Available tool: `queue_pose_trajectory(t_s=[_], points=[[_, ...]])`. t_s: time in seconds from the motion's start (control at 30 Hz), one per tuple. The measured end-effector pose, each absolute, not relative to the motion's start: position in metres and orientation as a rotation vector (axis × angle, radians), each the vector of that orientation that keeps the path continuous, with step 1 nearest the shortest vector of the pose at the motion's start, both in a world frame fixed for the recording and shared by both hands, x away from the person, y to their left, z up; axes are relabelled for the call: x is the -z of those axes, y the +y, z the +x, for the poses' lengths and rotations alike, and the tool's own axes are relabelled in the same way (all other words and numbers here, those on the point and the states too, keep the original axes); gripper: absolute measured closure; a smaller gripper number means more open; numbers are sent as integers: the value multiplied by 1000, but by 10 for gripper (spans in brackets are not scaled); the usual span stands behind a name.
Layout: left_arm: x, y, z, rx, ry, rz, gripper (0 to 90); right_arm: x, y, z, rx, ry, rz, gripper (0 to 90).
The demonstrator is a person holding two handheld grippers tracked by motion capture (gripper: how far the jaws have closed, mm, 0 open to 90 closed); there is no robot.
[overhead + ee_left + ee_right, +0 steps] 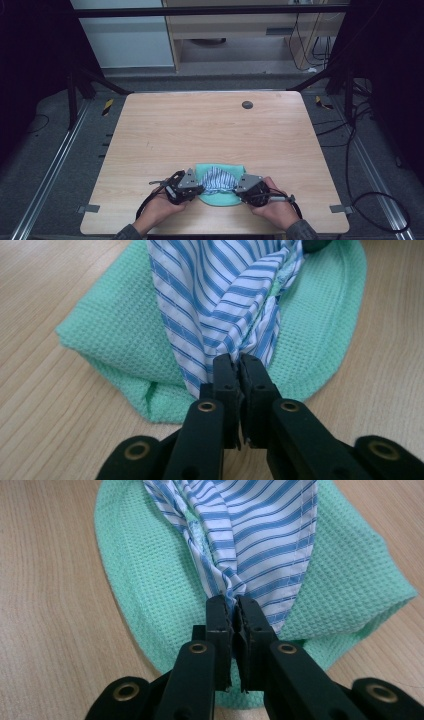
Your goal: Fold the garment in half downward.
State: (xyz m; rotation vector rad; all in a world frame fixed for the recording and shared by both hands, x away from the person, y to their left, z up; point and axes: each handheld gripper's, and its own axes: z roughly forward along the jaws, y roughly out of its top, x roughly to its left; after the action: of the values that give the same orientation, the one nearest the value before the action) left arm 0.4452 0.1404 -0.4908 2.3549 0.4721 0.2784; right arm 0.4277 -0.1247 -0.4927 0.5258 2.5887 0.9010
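striped cloth [218,180] on green towel [218,199], pinched by left claw [235,359] and right claw [232,600].

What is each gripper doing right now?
Left gripper: shut on the striped cloth.
Right gripper: shut on the striped cloth.

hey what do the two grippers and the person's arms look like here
Both the left gripper and the right gripper are black, each topped with a grey three-cornered plate and trailing a black cable. Up close, the flat black jaws are bolted on, with brass-coloured rings at the linkage pivots. The person wears grey sleeves.
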Motion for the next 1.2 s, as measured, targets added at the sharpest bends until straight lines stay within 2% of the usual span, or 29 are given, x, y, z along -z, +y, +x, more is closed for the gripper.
queue_pose_trajectory(t_s=[0.03,0.1,0.33,0.63,0.7,0.83,1.0,1.2], points=[[490,142,444,-281,495,2330,832,493,-125,427,-903,2586,531,826],[488,144,442,-273,523,2291,729,491,-126,426,-930,2574,567,731],[483,150,435,-272,537,2258,613,486,-132,423,-970,2553,617,589],[474,162,437,-301,613,2235,297,483,-141,420,-968,2513,709,231],[472,166,442,-310,641,2237,224,482,-146,422,-963,2496,736,178],[471,176,451,-335,718,2226,114,479,-158,426,-977,2455,823,105],[471,195,465,-361,771,2230,72,480,-178,440,-974,2371,966,60],[476,222,485,-384,882,2210,67,485,-200,458,-962,2286,1090,63]])
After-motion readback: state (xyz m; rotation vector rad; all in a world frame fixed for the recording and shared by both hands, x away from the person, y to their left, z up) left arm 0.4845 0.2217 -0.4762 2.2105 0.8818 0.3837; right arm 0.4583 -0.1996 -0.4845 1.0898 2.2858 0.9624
